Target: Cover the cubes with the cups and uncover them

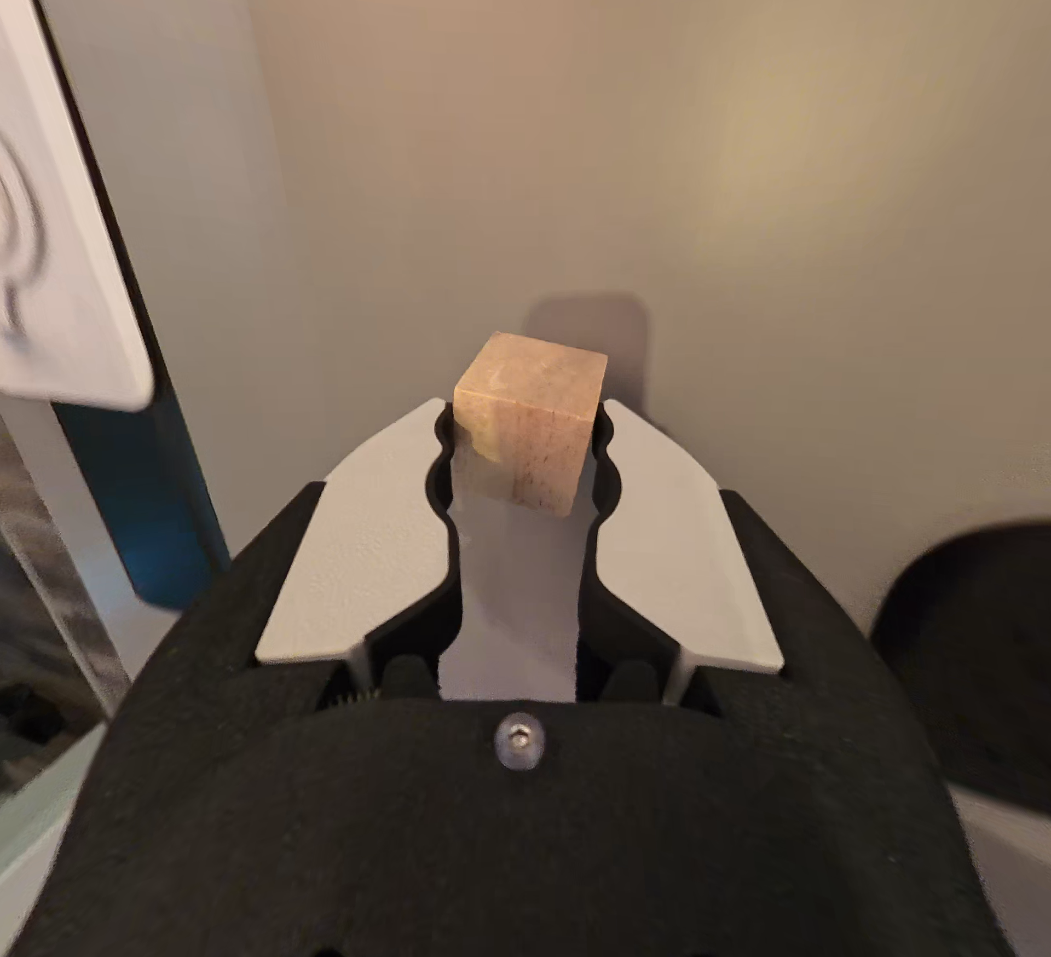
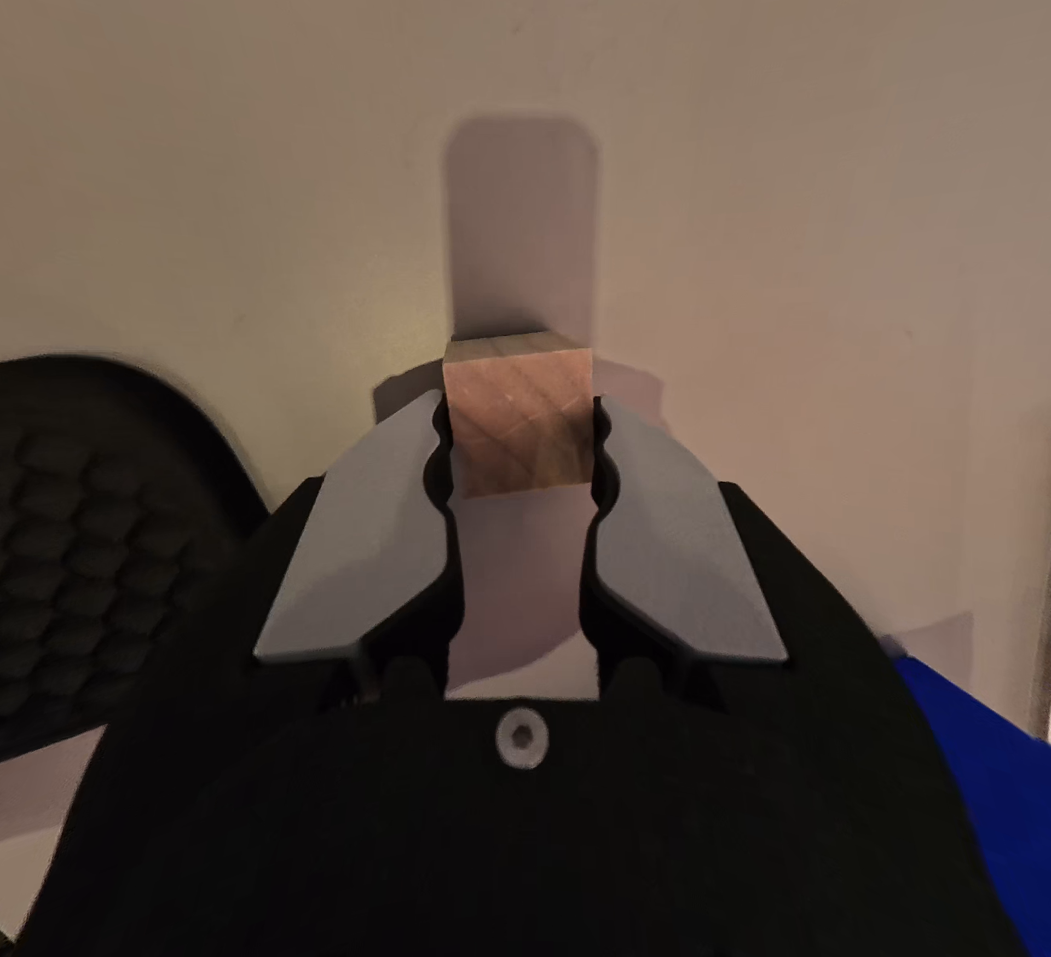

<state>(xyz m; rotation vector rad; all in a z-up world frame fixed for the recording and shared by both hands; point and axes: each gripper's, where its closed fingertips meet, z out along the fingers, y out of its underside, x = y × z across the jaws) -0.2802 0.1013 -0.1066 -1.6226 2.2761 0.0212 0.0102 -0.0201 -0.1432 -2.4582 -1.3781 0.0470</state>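
In the left wrist view my left gripper (image 1: 524,420) is shut on a pale wooden cube (image 1: 529,426), held between the fingertips above a light surface, turned a little askew. In the right wrist view my right gripper (image 2: 518,418) is shut on a brown wooden cube (image 2: 518,426), gripped squarely by its two sides. Each cube casts a tall shadow on the surface ahead. No cup is clearly in view.
A dark blue object (image 1: 153,503) and a white panel with a black edge (image 1: 62,247) stand at the left of the left wrist view. The other gripper's black body shows at the lower right (image 1: 972,656) and, in the right wrist view, at the left (image 2: 96,531). A blue patch (image 2: 989,759) sits at the right.
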